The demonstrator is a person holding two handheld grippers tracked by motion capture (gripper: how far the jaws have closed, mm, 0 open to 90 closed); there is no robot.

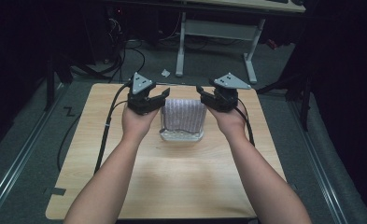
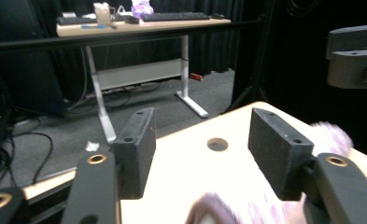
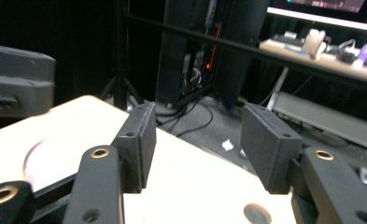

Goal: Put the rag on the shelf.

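Note:
A folded pale lilac cloth (image 1: 184,115) lies on a white tray (image 1: 181,136) near the middle of the wooden table (image 1: 172,177). My left gripper (image 1: 158,99) hovers at the cloth's left far corner, open and holding nothing; in the left gripper view its pads (image 2: 137,144) stand wide apart, with blurred lilac cloth (image 2: 328,135) at the right and bottom. My right gripper (image 1: 203,97) hovers at the cloth's right far corner, also open and holding nothing. Its pads (image 3: 270,144) are spread over the table's far edge.
A round hole (image 2: 217,144) marks the tabletop near its far edge. Beyond the table stand a white-legged desk (image 1: 218,28) and floor cables (image 1: 125,56). A scrap of paper (image 1: 165,73) lies on the grey floor.

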